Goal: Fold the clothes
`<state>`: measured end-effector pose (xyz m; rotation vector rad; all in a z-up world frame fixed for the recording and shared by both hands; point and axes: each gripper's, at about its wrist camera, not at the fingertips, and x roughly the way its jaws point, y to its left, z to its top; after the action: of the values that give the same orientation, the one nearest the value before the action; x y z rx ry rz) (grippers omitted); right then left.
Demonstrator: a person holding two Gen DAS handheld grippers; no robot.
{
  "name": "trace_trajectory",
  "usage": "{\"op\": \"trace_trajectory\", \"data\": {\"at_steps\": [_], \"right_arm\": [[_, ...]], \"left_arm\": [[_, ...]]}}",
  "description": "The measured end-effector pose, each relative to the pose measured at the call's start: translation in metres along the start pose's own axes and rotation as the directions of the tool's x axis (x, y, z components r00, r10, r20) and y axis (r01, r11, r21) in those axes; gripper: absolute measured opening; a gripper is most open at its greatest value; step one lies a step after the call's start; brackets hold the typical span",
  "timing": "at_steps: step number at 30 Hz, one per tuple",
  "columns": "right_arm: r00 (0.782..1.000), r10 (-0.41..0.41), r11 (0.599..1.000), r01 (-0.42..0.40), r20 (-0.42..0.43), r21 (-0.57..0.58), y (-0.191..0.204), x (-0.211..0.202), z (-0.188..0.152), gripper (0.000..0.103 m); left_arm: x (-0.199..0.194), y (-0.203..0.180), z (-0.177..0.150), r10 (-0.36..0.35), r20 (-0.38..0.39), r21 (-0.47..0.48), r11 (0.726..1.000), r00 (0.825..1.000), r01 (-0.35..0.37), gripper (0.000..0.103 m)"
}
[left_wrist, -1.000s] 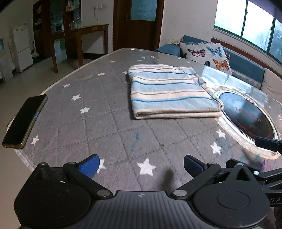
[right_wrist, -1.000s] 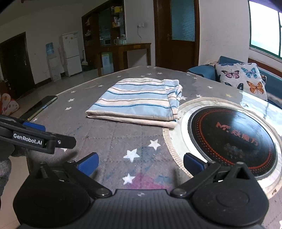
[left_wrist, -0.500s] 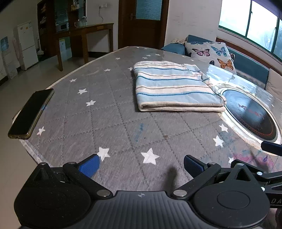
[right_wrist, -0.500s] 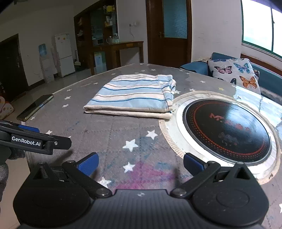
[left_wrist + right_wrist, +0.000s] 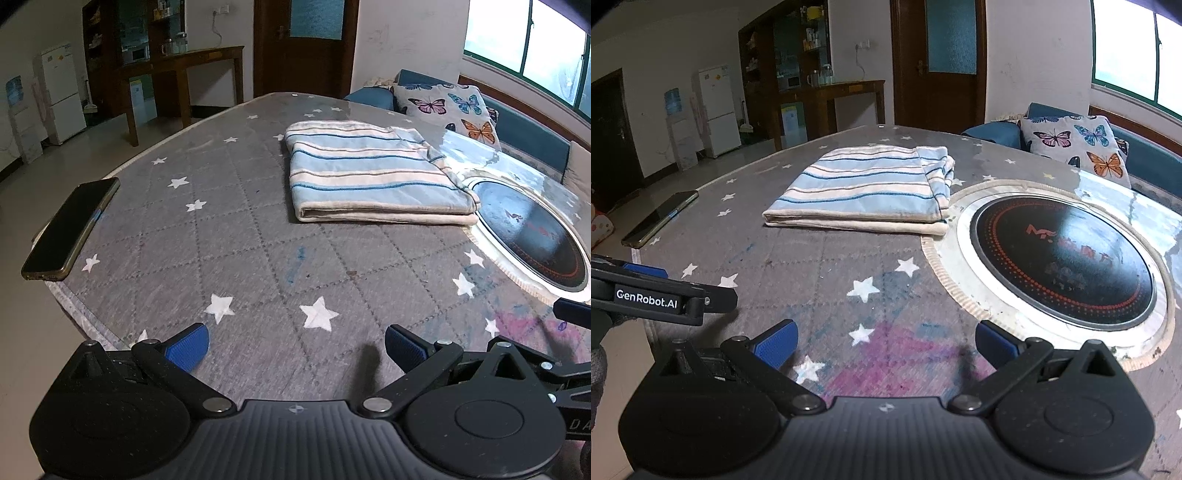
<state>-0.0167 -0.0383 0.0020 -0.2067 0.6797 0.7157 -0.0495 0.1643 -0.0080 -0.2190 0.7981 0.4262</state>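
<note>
Flat, folded striped garment [image 5: 373, 181], long axis toward cooktop [image 5: 532, 240].

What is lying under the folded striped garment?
The folded striped garment lies on the grey star-print table cover, its right edge beside the round cooktop. Whether anything lies beneath the garment is hidden by its layers.

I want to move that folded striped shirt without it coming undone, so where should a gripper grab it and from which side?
Probably the thick folded edge of the folded striped shirt that faces the grippers: layers there are stacked and joined, so one pinch holds them all. Come in low from the near side, over the star-patterned cloth. Avoid the loose layered end beside the round cooktop. Both the left gripper and right gripper are open and empty.
</note>
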Motion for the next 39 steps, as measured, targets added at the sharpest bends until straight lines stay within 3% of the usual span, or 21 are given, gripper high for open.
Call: {"op": "trace_trajectory", "data": {"at_steps": [39], "right_arm": [[0.999, -0.011, 0.999, 0.013, -0.035, 0.052, -0.002, -0.002, -0.008, 0.103]], "left_arm": [[-0.002, -0.016, -0.004, 0.042, -0.006, 0.05, 0.998, 0.999, -0.041, 0.103]]}}
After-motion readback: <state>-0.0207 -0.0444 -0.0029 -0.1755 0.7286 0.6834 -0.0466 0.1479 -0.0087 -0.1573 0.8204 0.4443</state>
